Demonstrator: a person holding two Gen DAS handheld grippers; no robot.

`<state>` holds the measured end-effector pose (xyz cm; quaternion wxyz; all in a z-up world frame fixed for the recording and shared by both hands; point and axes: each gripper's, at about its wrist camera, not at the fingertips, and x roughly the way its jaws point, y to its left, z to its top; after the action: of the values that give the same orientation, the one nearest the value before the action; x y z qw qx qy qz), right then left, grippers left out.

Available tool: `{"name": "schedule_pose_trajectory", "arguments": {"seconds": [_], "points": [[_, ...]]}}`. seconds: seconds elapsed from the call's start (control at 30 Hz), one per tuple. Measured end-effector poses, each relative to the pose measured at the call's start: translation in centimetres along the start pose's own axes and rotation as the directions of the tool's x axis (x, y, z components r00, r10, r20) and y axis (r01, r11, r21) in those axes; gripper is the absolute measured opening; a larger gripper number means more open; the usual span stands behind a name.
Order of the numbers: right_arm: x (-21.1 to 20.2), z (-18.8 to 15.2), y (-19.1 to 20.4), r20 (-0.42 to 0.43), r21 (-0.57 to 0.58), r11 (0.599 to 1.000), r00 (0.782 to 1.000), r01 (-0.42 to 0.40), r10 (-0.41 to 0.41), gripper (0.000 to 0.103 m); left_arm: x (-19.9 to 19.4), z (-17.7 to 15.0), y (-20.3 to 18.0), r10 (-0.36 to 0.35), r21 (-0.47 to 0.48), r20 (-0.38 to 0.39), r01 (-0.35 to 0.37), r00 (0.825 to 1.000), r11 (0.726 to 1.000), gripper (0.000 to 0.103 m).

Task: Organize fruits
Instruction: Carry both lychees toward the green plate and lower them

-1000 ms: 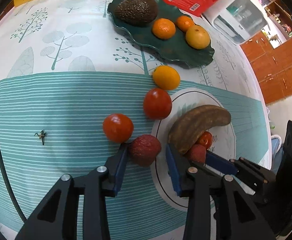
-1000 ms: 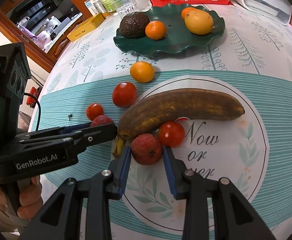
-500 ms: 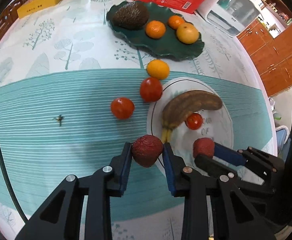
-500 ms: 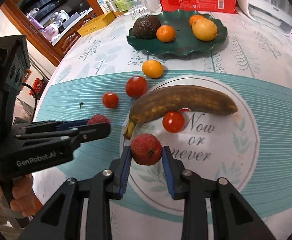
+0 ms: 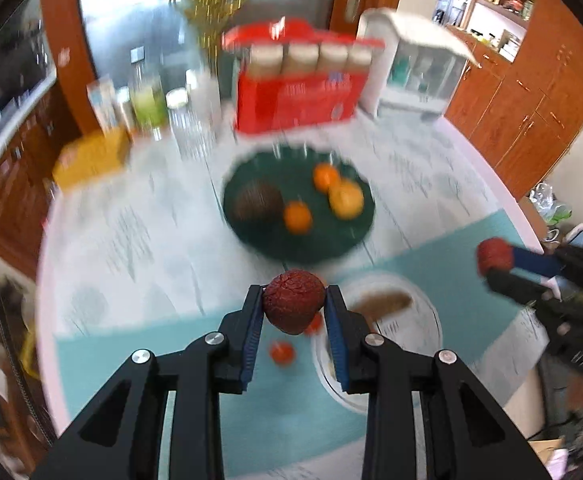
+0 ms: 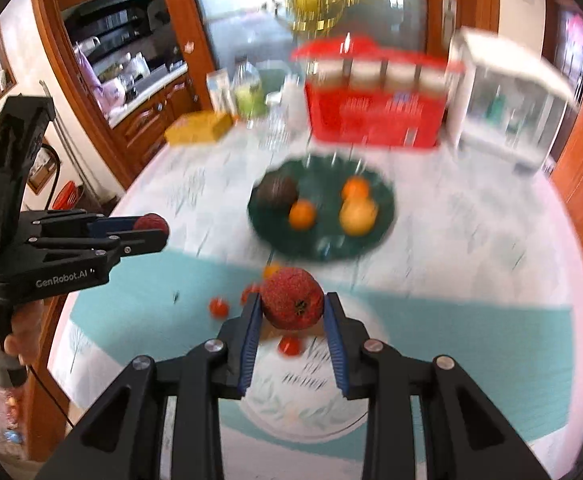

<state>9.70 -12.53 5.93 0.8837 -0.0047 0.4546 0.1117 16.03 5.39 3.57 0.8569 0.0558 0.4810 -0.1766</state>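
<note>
From the left wrist view, the left gripper [image 5: 293, 306] has its fingers closed onto a dark red lychee [image 5: 294, 301], which sits pinched between the blue pads and is lifted clear of the desk [image 5: 139, 216]. Beyond it, much blurred, lies the green plate [image 5: 259, 240] with an avocado [image 5: 258, 202], two small oranges and a yellow fruit on it. Below the held fruit are a cherry tomato [image 5: 282, 353] and the brown banana [image 5: 383, 303] on the round printed mat. At the right edge the right gripper [image 5: 495, 258] appears, carrying a second red fruit.

From the right wrist view, the right gripper [image 6: 292, 306] is likewise closed on a brighter lychee [image 6: 292, 298], held above the desk with its stem scar facing the camera. The plate [image 6: 379, 224] is ahead, well apart from the fingers. Loose tomatoes [image 6: 218, 307] remain on the teal cloth. The left gripper [image 6: 151, 226] shows at the left, its fruit just visible at the tips.

The step in hand looks like the carry: both fruits are picked and raised, not yet delivered. The next move probably calls for bringing each gripper over a bare patch of the plate, lowering until the fruit nearly touches, then opening gently so the round fruits do not roll off or knock the oranges.
</note>
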Motion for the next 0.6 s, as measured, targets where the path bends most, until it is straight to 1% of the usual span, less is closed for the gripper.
{"name": "schedule_pose_trajectory", "arguments": {"seconds": [0.1,0.17,0.23,0.3,0.37,0.43,0.5,0.6], "points": [[-1.8,3.5,-0.4,0.055,-0.032,0.998,0.997,0.049,-0.047,0.031,-1.3,3.9,0.3,0.034,0.068,0.039,-0.036,0.999,0.997,0.029],[-2.6,6.1,-0.6,0.092,-0.052,0.994,0.992,0.091,-0.086,0.031,-1.9,6.3,0.4,0.067,0.120,0.072,-0.076,0.995,0.990,0.029],[-2.8,8.4,-0.8,0.119,-0.055,0.991,0.986,0.125,-0.118,0.031,-1.7,8.7,0.4,0.105,0.171,0.101,-0.121,0.989,0.978,0.029],[-2.4,10.3,-1.4,0.126,-0.036,0.989,0.983,0.141,-0.136,0.031,-0.8,10.8,0.7,0.111,0.189,0.098,-0.128,0.989,0.974,0.029],[-1.5,11.8,-2.0,0.121,-0.009,0.989,0.982,0.145,-0.143,0.031,0.7,12.8,0.9,0.101,0.199,0.083,-0.116,0.991,0.973,0.029],[0.1,12.7,-2.4,0.104,0.016,0.989,0.983,0.149,-0.150,0.031,2.1,14.2,0.9,0.096,0.210,0.074,-0.110,0.993,0.972,0.029],[2.3,13.0,-2.9,0.077,0.039,0.989,0.986,0.143,-0.145,0.031,4.5,15.4,0.8,0.083,0.228,0.054,-0.093,0.995,0.969,0.029],[6.2,12.7,-3.4,0.009,0.075,0.989,0.992,0.127,-0.128,0.031,8.3,16.3,0.7,0.057,0.249,0.010,-0.058,0.998,0.967,0.029]]}}
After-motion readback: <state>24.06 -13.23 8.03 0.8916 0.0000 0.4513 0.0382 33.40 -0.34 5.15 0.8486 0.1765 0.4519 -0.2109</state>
